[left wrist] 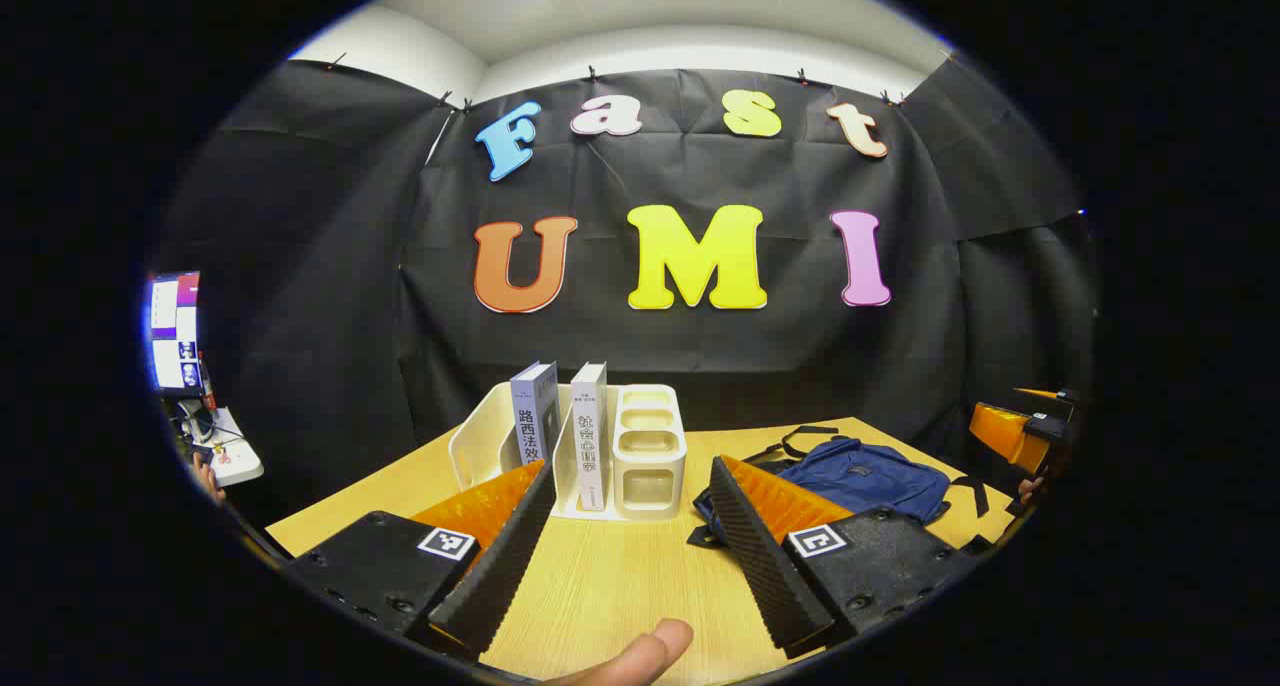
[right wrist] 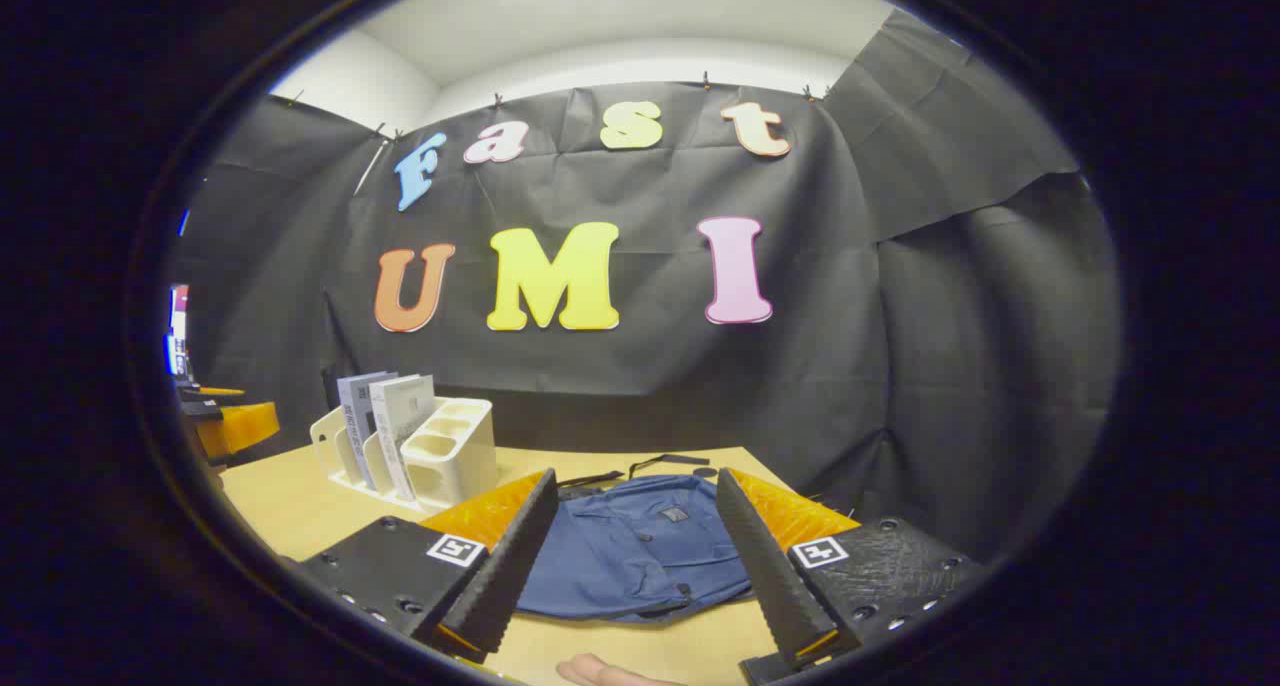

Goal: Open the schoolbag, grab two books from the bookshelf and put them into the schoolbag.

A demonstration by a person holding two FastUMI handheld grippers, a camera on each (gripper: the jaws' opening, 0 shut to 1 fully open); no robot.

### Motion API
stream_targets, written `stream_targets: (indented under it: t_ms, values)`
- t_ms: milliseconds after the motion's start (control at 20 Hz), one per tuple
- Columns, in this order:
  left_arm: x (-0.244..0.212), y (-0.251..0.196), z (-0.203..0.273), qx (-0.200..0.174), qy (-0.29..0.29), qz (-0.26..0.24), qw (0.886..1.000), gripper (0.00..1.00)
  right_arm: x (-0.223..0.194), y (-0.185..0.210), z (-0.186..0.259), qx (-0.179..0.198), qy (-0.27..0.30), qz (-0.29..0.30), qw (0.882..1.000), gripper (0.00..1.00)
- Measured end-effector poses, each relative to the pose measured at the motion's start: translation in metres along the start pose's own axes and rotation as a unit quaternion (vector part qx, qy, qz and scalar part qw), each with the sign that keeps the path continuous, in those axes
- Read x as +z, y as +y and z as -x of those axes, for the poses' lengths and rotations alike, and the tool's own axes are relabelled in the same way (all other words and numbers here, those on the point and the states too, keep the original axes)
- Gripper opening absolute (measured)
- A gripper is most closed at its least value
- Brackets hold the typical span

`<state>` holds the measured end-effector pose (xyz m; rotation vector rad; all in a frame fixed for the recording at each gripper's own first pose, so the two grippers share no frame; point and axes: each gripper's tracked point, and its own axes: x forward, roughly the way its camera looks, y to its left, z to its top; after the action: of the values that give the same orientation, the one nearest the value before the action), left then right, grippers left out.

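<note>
Lying beyond right claw (right wrist: 630,566): schoolbag (right wrist: 640,546)

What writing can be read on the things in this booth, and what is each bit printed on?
"路西法效", the rest hidden: spine of the grey book.
"社会心理学": spine of the white book.
Square coded markers: patterns, no words.
Patch on the schoolbag and the monitor: too small to read.

Bag (right wrist: 640,551) navy blue. Shelf (left wrist: 640,456) cream-white. Books (left wrist: 560,426) grey, white spines. Worktop (left wrist: 620,586) pale woodgrain. Fingers (left wrist: 510,556) black ribbed, orange backing.
</note>
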<state>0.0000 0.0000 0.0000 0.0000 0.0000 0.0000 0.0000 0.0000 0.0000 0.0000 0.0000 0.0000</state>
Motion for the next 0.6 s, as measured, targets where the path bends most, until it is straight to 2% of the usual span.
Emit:
stream_targets:
  t_ms: [100, 150, 200, 450, 550, 600]
  values:
    - [0.007, 0.007, 0.003, -0.001, -0.011, -0.004, 1.000, 0.97, -0.005, 0.011, 0.007, -0.002, 0.005, 0.016, 1.000, 0.98]
    - [0.011, 0.010, 0.004, -0.003, -0.018, -0.008, 1.000, 0.98, -0.005, 0.016, 0.011, -0.002, 0.006, 0.023, 1.000, 0.94]
    - [0.009, 0.011, 0.005, -0.007, -0.018, -0.009, 1.000, 0.97, -0.008, 0.021, 0.014, -0.002, 0.008, 0.028, 1.000, 0.98]
    - [0.006, 0.011, 0.004, -0.018, -0.013, -0.010, 1.000, 0.97, -0.024, 0.045, 0.026, 0.008, 0.022, 0.054, 0.998, 0.98]
    - [0.006, 0.023, 0.002, 0.007, -0.014, -0.011, 1.000, 0.97, -0.027, 0.046, 0.025, 0.008, 0.025, 0.063, 0.998, 0.95]
    - [0.008, 0.022, 0.000, 0.010, -0.017, -0.014, 1.000, 0.97, -0.031, 0.047, 0.023, 0.008, 0.030, 0.063, 0.998, 0.98]
